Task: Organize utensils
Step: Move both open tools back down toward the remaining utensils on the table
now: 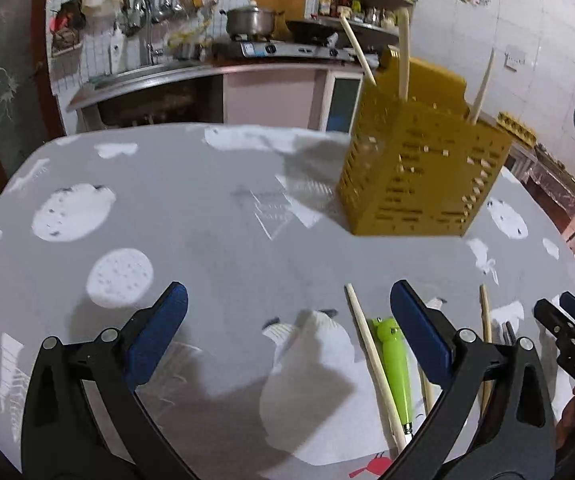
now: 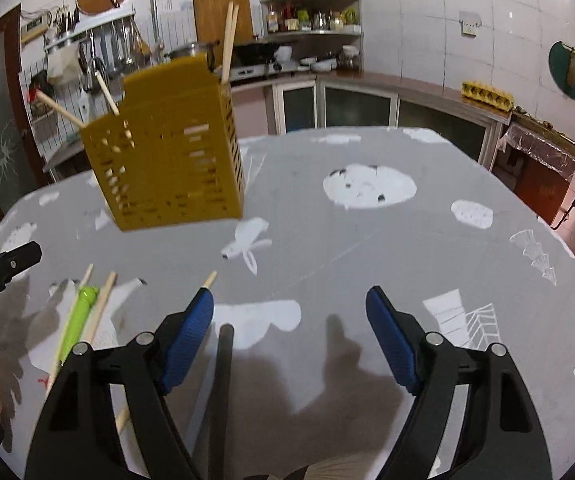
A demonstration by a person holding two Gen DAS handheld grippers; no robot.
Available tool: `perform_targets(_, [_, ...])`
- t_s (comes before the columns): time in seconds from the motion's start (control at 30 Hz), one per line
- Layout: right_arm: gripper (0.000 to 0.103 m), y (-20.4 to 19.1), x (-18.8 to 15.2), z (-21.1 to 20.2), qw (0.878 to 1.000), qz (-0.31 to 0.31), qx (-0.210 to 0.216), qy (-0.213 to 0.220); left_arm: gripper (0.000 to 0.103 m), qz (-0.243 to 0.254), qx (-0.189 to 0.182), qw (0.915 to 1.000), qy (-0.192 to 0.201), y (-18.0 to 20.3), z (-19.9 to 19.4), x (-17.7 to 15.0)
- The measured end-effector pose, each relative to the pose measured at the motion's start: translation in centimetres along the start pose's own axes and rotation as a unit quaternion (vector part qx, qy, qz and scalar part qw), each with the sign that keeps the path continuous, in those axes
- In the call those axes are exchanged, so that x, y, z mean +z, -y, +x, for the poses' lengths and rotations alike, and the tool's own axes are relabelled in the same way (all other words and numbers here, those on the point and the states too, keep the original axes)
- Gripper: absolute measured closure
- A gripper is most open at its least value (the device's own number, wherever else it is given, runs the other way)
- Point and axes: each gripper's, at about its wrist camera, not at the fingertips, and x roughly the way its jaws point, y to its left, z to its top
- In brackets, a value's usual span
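A yellow slotted utensil holder (image 1: pixel 423 168) stands on the grey patterned table (image 1: pixel 207 208) with several wooden chopsticks (image 1: pixel 403 56) upright in it; it also shows in the right wrist view (image 2: pixel 167 160). My left gripper (image 1: pixel 287 320) is open and empty above the table. Just to its right lie a wooden chopstick (image 1: pixel 371 356), a green-handled utensil (image 1: pixel 395 376) and another chopstick (image 1: pixel 486 320). My right gripper (image 2: pixel 289 320) is open and empty. A dark grey stick (image 2: pixel 223 364) lies between its fingers on the table. The green utensil (image 2: pixel 75 320) and chopsticks (image 2: pixel 101 308) lie to its left.
The right gripper's tips (image 1: pixel 567 320) show at the left wrist view's right edge; the left gripper's tip (image 2: pixel 3 268) shows at the right wrist view's left edge. Behind the table are a kitchen counter with a stove and pot (image 1: pixel 251 20), shelves (image 2: pixel 311 16) and cabinets.
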Motion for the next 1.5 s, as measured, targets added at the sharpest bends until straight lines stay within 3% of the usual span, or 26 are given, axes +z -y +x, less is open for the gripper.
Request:
perform_targets(0.1, [0.028, -0.3, -0.3, 0.9, 1.000, -0.008, 0.003, -0.021, 0.005, 0.005, 0.008, 0.9999, -0.009, 0.4, 0.7, -0.4])
perform_targets(0.17, [0.037, -0.6, -0.5, 1.5, 0.999, -0.012, 0.009, -0.037, 0.005, 0.009, 0.010, 0.9998, -0.017, 0.8, 1.3, -0.6])
perform_targets(0.33, [0.040, -0.7, -0.6, 2.4, 0.998, -0.012, 0.010, -0.061, 0.005, 0.021, 0.016, 0.9990, -0.034, 1.5, 2.3, -1.2])
perform_targets(0.73, [0.046, -1.0, -1.4, 1.9, 0.997, -0.018, 0.006, -0.072, 0.005, -0.003, 0.001, 0.9978, -0.066, 0.6, 3.4, -1.5])
perform_targets(0.87, [0.048, -1.2, -1.6, 1.9, 0.997, -0.023, 0.002, -0.077, 0.005, 0.005, 0.007, 0.9977, -0.067, 1.0, 3.4, -1.6])
perform_targets(0.97, [0.055, -1.2, -1.6, 1.9, 0.997, -0.022, -0.004, -0.078, 0.005, 0.011, 0.014, 0.9974, -0.070, 1.1, 3.5, -1.7])
perform_targets(1.37, [0.059, -0.9, -1.7, 1.8, 0.996, -0.019, -0.004, -0.087, 0.005, 0.038, 0.039, 0.9950, -0.083, 2.4, 4.4, -1.1])
perform_targets(1.5, [0.059, -1.2, -1.8, 1.5, 0.995, -0.025, -0.007, -0.091, 0.019, 0.041, 0.038, 0.9935, -0.099, 3.3, 5.1, -0.6])
